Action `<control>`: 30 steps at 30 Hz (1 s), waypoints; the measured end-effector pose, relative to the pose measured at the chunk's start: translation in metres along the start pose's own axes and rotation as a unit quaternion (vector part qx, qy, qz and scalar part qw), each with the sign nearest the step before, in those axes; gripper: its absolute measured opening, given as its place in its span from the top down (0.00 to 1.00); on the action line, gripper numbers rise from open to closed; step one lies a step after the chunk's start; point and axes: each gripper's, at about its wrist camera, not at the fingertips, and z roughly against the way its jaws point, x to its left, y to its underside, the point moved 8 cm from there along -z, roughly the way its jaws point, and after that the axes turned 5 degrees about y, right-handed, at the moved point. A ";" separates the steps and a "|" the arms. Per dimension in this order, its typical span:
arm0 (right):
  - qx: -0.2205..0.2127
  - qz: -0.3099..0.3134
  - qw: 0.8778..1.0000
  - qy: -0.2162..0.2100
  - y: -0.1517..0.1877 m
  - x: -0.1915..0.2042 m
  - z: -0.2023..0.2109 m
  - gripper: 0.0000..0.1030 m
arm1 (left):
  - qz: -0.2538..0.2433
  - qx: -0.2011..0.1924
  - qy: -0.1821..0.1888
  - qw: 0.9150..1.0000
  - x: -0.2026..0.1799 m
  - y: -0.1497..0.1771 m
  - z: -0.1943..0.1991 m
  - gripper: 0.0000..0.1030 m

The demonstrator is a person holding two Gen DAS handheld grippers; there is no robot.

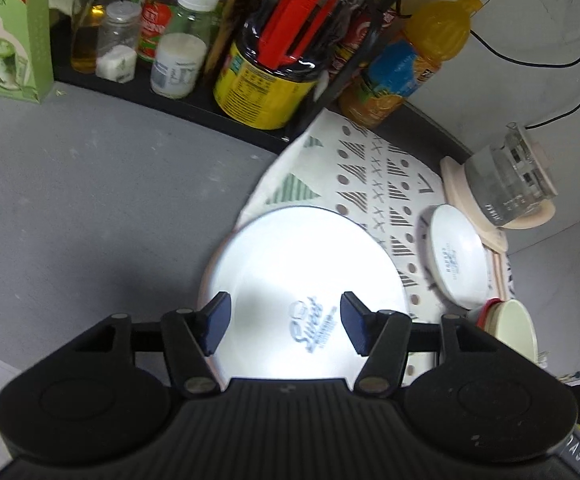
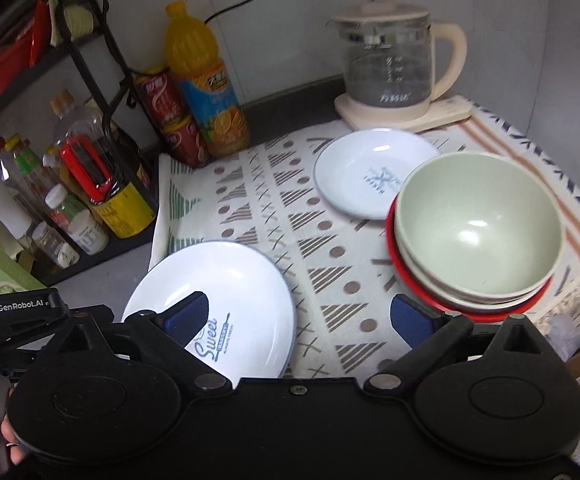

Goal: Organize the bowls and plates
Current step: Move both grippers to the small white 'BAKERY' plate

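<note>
left gripper hovers over the big plate, jaws apart w/ nothing between the pads; plate's blue print shows in the gap below them. the pads don't touch the plate. big plate lies flat on the left edge of the patterned cloth, partly over the grey counter.

right gripper has its jaws spread wide, nothing held. its left finger sits in front of the big plate's near side, right finger just beside the bowl stack – can't tell if it touches the red rim. bare cloth lies between the fingers.

bowl stack: pale green bowl on top, nested in others, red one at the bottom, on the cloth's right side. small plate lies behind it, touching or tucked under the stack's far-left edge; which, can't tell. kettle stands on its base at the back, near the small plate. juice bottle and rack of bottles at the left, well apart from both grippers.
</note>
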 end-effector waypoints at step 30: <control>-0.012 -0.077 0.997 0.025 -0.108 -0.113 -0.057 0.00 | -0.077 0.091 0.030 0.992 -0.147 -0.022 -0.107 0.14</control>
